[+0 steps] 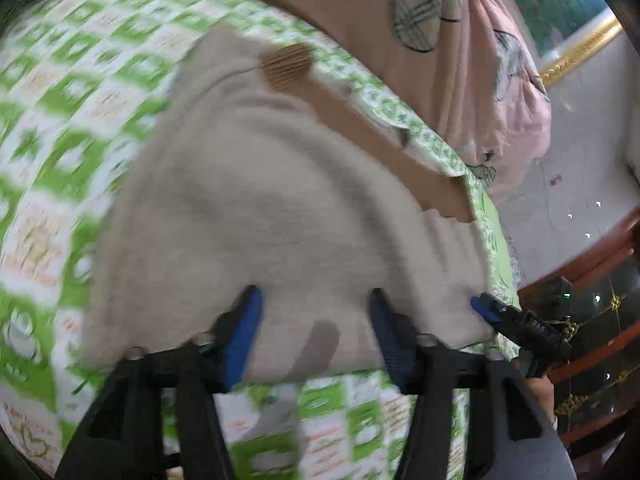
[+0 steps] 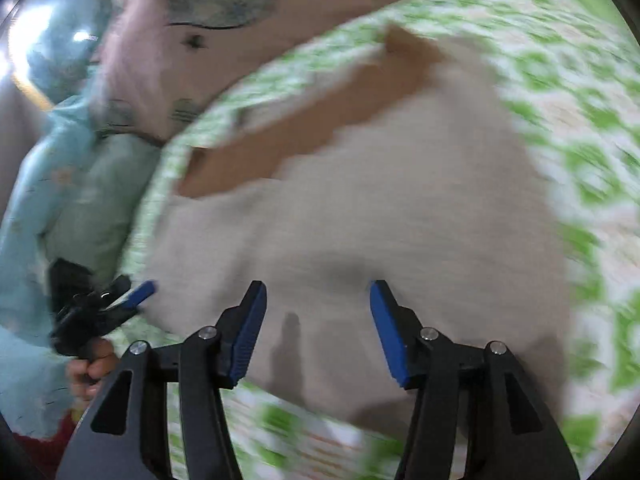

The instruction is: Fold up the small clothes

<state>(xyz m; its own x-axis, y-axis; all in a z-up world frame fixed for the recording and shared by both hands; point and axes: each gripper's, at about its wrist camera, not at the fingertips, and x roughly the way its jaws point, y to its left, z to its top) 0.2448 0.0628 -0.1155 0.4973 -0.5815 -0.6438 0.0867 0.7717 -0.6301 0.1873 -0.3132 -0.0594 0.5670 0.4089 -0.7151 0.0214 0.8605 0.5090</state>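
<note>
A small beige garment with a brown band and cuff lies spread on a green-and-white patterned sheet. My left gripper is open, its blue-padded fingers over the garment's near edge, nothing between them. My right gripper is open too, over the near part of the same garment. In the left wrist view the right gripper's tip shows at the garment's right corner. In the right wrist view the left gripper's tip shows at its left corner. Both views are motion-blurred.
A pink printed blanket lies bunched beyond the sheet, and a light blue cloth lies to the left in the right wrist view. A wall, a gold frame and dark wood furniture stand past the bed's right edge.
</note>
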